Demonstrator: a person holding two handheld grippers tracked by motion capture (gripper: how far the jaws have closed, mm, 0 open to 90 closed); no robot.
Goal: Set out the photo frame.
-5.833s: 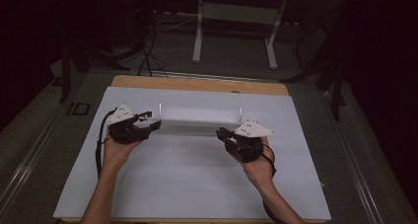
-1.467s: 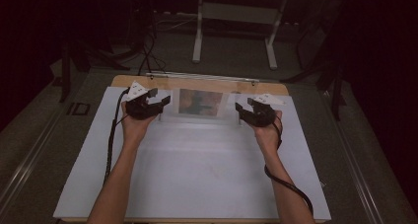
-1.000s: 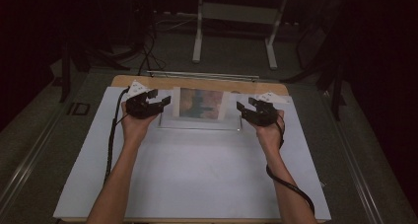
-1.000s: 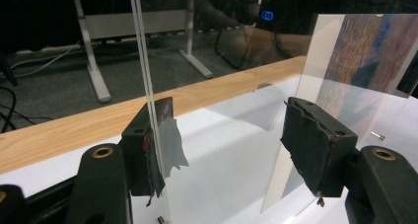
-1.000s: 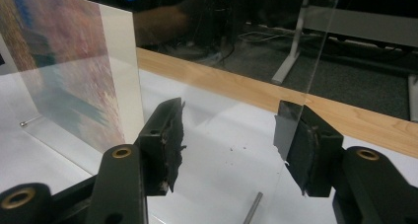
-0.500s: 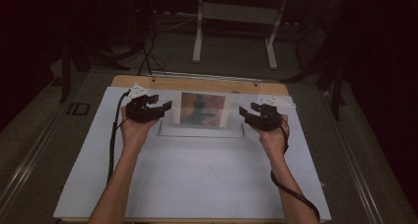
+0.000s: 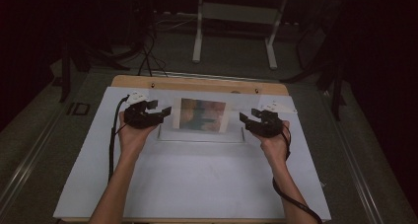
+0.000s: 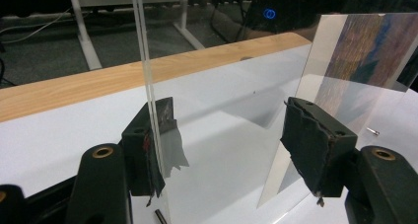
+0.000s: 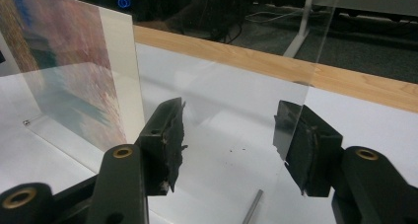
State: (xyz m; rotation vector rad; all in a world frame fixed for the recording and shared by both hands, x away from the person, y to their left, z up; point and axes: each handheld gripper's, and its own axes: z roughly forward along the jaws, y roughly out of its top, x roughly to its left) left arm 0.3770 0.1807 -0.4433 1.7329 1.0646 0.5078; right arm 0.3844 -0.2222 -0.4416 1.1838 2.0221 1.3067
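The clear frame (image 7: 202, 116) now stands upright on the bench (image 7: 197, 184), and both the left gripper (image 7: 165, 111) and right gripper (image 7: 243, 118) have opened their jaws wide, gripping nothing, so standing it looks done.

Black gripper (image 7: 166, 112) pair – white tops, black cables, brass-ringed screws.

Looks like a lab or recording room, dim all round. Wooden counter (image 7: 197, 82) covered with a plain white sheet (image 7: 197, 184), lit from above, dark elsewhere. Grey carpeted floor (image 7: 236, 56) beyond, with loose black cables (image 7: 148, 56) trailing across it. White metal legs (image 7: 198, 26) of a desk farther back. Small blue indicator light (image 8: 269, 13) glowing in the dark.
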